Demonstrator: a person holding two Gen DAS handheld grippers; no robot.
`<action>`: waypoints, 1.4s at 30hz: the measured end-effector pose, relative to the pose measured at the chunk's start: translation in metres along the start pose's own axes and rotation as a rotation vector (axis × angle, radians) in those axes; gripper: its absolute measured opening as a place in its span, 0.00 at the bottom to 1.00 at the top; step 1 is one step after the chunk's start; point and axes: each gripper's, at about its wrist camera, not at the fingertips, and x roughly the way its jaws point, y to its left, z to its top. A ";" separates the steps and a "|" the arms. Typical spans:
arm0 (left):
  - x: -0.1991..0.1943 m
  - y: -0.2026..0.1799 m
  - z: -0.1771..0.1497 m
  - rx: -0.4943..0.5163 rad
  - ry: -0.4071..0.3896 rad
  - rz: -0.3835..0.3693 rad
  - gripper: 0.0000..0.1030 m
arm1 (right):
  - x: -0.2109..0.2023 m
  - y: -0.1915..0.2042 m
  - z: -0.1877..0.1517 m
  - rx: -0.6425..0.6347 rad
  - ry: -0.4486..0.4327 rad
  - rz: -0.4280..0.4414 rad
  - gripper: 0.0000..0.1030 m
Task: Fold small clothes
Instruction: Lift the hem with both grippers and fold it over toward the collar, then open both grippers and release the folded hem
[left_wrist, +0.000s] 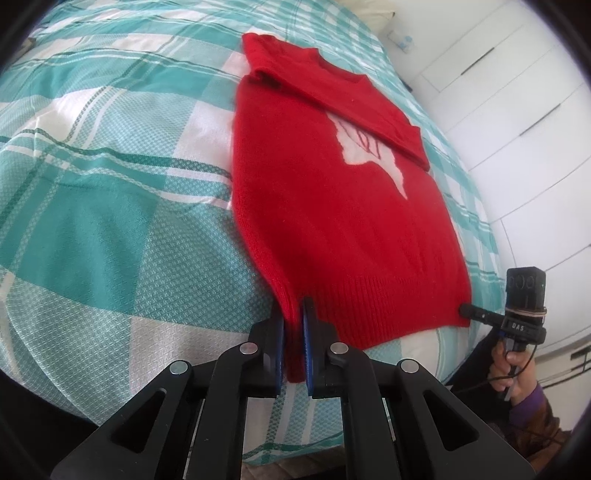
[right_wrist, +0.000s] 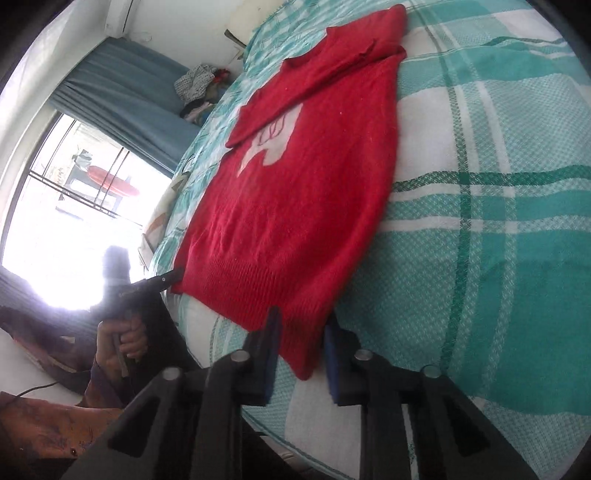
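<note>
A small red knitted sweater (left_wrist: 332, 206) with a white motif lies flat on the bed, its sleeves folded across the chest. My left gripper (left_wrist: 293, 314) is shut on the hem's near left corner. In the right wrist view the sweater (right_wrist: 295, 206) lies ahead and my right gripper (right_wrist: 301, 325) straddles the hem's right corner with its jaws apart, not pinching it. The right gripper also shows in the left wrist view (left_wrist: 467, 310) at the hem's right corner. The left gripper shows in the right wrist view (right_wrist: 173, 277) at the hem's other corner.
The bed has a teal and white checked cover (left_wrist: 110, 221). White wardrobe doors (left_wrist: 517, 92) stand beyond the bed's right side. A window (right_wrist: 74, 206), a blue curtain (right_wrist: 129, 92) and a pile of clothes (right_wrist: 199, 88) lie past the bed's other side.
</note>
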 end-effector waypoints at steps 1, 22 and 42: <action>-0.006 0.003 0.000 -0.020 -0.014 -0.018 0.13 | -0.001 0.003 0.000 -0.007 -0.006 0.001 0.13; -0.004 -0.034 0.207 0.021 -0.314 -0.025 0.02 | -0.076 -0.017 0.150 0.037 -0.468 -0.064 0.05; 0.054 0.026 0.330 -0.090 -0.405 0.235 0.75 | -0.037 -0.068 0.302 0.039 -0.488 -0.319 0.31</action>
